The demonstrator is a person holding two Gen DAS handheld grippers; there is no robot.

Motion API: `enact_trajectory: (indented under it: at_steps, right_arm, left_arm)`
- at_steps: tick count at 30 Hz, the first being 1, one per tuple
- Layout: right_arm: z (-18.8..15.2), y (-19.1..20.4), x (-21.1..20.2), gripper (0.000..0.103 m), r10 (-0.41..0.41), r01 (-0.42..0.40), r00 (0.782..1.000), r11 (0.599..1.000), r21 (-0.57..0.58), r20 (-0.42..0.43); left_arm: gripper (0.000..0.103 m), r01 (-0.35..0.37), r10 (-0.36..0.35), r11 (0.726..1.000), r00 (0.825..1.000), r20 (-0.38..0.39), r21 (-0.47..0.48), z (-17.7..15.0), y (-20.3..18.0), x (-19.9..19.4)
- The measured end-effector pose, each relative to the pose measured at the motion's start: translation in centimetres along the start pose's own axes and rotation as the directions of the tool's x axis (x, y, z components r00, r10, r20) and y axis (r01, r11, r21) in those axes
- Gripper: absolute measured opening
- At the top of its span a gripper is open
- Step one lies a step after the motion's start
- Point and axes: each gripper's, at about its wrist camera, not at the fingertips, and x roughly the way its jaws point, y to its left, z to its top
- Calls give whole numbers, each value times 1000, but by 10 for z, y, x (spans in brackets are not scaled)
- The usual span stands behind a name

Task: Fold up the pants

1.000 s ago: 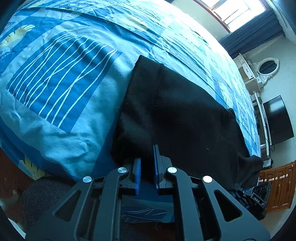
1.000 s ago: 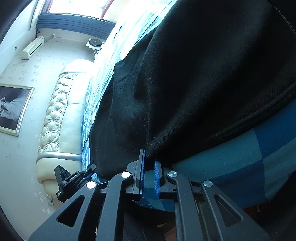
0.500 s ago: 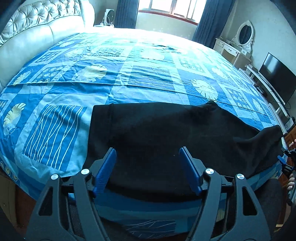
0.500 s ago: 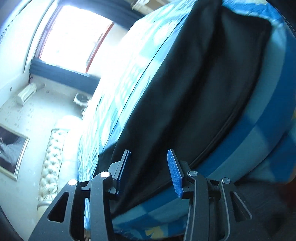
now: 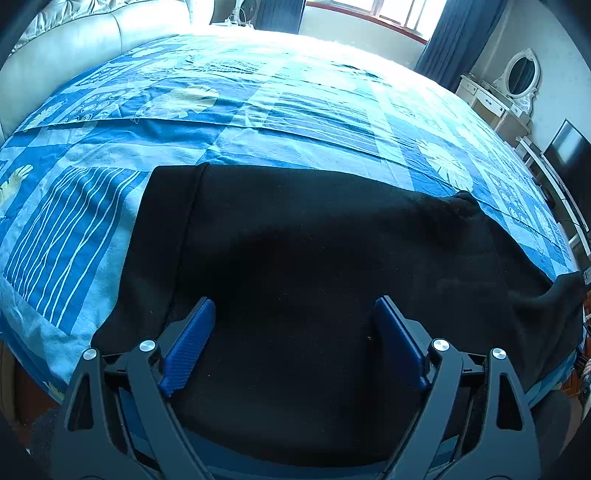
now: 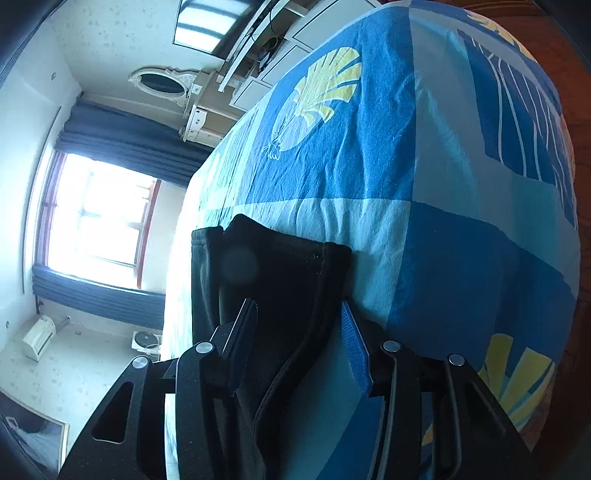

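The black pants (image 5: 314,251) lie flat across the near part of the blue patterned bed cover (image 5: 295,96), stretching from left to right. My left gripper (image 5: 295,339) is open and empty, jaws wide apart just above the pants' near edge. In the right wrist view the pants' end with its hem (image 6: 288,266) lies on the cover (image 6: 443,184). My right gripper (image 6: 299,332) is open, with its blue pads on either side of the black cloth's edge, not closed on it.
A padded headboard (image 5: 92,33) is at the far left. A window with dark curtains (image 5: 369,14) is behind the bed. A dresser with an oval mirror (image 5: 517,74) and a TV (image 5: 569,147) stand at the right. The bed's near edge drops to a wooden floor (image 6: 576,110).
Both grippers were shut on the pants' edge a second ago. They have opened and let go. The left has backed off and levelled; the right has swung round to the pants' end.
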Motion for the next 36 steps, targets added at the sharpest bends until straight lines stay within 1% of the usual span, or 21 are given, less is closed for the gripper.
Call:
enact_trajectory:
  at_steps: [2,4,5,6,9,12,14,16,17,19,20,21,22,23,24,26,28,29,31,33,36]
  right_arm:
    - [2,-1,5,46,20,-21,1000,1000,22,10]
    - [6,3,10,31,-5,5,1000,1000,-9,5]
    - [8,4,9,10,-3,3,1000,1000,-20,2]
    - [11,4,6,7,3,-3,1000,1000,-22,14]
    - [24,9,-7,6,-13,17,998,998,-64,68]
    - [23,0,2,6,-93,98,994,989,-111,53]
    - [23,-7,7,6,-72,77,996,991,-111,43]
    - [21,-8,2,6,-46,49,998,995,-87,35]
    - [22,-10,0,6,-35,37,999,997,-70,31]
    - [25,-16,-14,12,-37,39,998,998,-44,49]
    - [27,-16,-23,17,-64,67,994,997,-34,92]
    - [30,-17,-35,28,-99,103,984,994,-20,149]
    - [32,-17,-46,34,-134,137,969,991,0,208]
    - [33,-17,-54,39,-144,145,959,989,14,244]
    - [34,-14,-57,39,-125,126,962,992,11,244]
    - [30,-4,-51,39,-75,82,978,996,-27,197]
    - [21,14,-34,39,-24,35,991,996,-84,130]
    - [17,25,-22,42,-6,16,995,994,-109,96]
    - [8,40,2,43,5,1,999,989,-145,43]
    - [3,50,28,46,12,-13,1000,989,-149,-7]
    - [1,56,57,48,-11,8,1000,992,-129,-25]
  left_arm:
    - [89,-10,10,1000,1000,4,7,-2,-2,0]
    - [89,-12,12,1000,1000,7,-5,-2,-1,0]
    - [89,-12,12,1000,1000,6,-12,-2,-1,-1]
    - [90,-11,12,1000,1000,7,-19,-3,-1,-1]
    - [90,-14,14,1000,1000,6,-26,-3,-1,-2]
    - [91,-12,13,1000,1000,9,-23,-4,-1,-2]
    - [91,-12,13,1000,1000,10,-18,-4,-2,-1]
    - [91,-10,11,1000,1000,8,-18,-4,-2,-1]
    - [91,-7,7,1000,1000,7,-20,-4,-1,-1]
    - [91,0,0,1000,1000,6,-20,-4,0,-1]
    - [92,3,-3,1000,1000,7,-19,-4,0,-1]
    - [92,5,-5,1000,1000,8,-17,-5,0,-1]
    - [92,6,-6,1000,1000,8,-16,-5,1,0]
    - [92,6,-6,1000,1000,9,-16,-5,0,0]
    - [93,7,-7,1000,1000,10,-16,-5,0,0]
    - [94,10,-9,1000,1000,9,-15,-5,-1,0]
    - [95,10,-10,1000,1000,10,-16,-5,-1,0]
    - [95,12,-12,1000,1000,10,-18,-5,-1,0]
    - [95,15,-15,1000,1000,8,-20,-5,-1,1]
    - [95,23,-23,999,1000,5,-25,-4,0,0]
    - [98,46,-46,998,999,0,-33,-4,2,0]
